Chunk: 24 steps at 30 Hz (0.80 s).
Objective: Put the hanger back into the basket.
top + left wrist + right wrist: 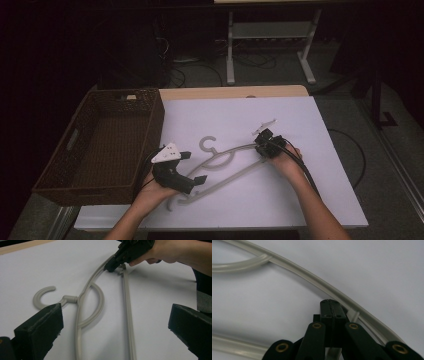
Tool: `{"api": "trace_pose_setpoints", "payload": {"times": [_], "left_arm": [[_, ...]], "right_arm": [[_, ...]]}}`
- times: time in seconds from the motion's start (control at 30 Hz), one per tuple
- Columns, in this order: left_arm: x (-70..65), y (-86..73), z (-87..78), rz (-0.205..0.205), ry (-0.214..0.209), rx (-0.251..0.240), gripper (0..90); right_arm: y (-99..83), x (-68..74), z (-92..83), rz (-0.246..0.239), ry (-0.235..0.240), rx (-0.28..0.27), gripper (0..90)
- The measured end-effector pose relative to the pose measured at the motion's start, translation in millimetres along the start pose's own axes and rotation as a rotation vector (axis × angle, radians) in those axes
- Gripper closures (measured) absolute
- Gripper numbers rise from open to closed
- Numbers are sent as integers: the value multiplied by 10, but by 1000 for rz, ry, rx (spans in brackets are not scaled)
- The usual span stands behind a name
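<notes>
Both claws: left claw (192, 167) wide, right claw (262, 145) pinching hanger (227, 165).

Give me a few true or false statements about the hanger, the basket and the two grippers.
1. The grey plastic hanger lies flat on the white table. True.
2. The wicker basket holds folded clothes. False: nothing is visible inside it.
3. The left gripper has its jaws spread wide, nothing between them. True.
4. The right gripper hovers open above the hanger's hook. False: its jaws are pressed together at the hanger's end, far from the hook.
5. The basket sits at the table's left side. True.
</notes>
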<state>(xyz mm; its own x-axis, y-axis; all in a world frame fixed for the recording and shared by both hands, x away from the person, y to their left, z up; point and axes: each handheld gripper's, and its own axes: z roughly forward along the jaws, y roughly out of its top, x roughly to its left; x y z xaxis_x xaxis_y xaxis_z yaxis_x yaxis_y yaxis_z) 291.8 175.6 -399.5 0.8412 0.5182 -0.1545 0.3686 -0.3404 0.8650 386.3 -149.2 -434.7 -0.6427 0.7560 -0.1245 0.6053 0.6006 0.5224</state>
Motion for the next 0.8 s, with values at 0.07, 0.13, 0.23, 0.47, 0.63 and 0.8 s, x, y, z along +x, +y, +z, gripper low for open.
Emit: {"api": "trace_pose_setpoints", "payload": {"times": [0.07, 0.13, 0.23, 0.47, 0.63, 0.8], "left_arm": [[-3, 0, 3, 0, 0, -1, 0], [-9, 1, 4, 3, 0, 3, 0], [-15, 1, 12, 3, -2, 5, 0], [-14, -4, 15, 0, -3, 4, 0], [-13, -7, 16, 1, -2, 7, 0], [-11, -12, 15, 3, -4, 10, 0]], "right_arm": [[-17, -35, -2, -12, -11, 4, 896], [-35, -75, -8, 7, -34, 2, 896], [-120, -239, -38, 16, -80, 24, 896], [-268, -487, -111, 117, -110, 4, 895], [-382, -650, -188, 192, -119, -16, 895], [-334, -513, -384, 163, -65, -102, 893]]}}
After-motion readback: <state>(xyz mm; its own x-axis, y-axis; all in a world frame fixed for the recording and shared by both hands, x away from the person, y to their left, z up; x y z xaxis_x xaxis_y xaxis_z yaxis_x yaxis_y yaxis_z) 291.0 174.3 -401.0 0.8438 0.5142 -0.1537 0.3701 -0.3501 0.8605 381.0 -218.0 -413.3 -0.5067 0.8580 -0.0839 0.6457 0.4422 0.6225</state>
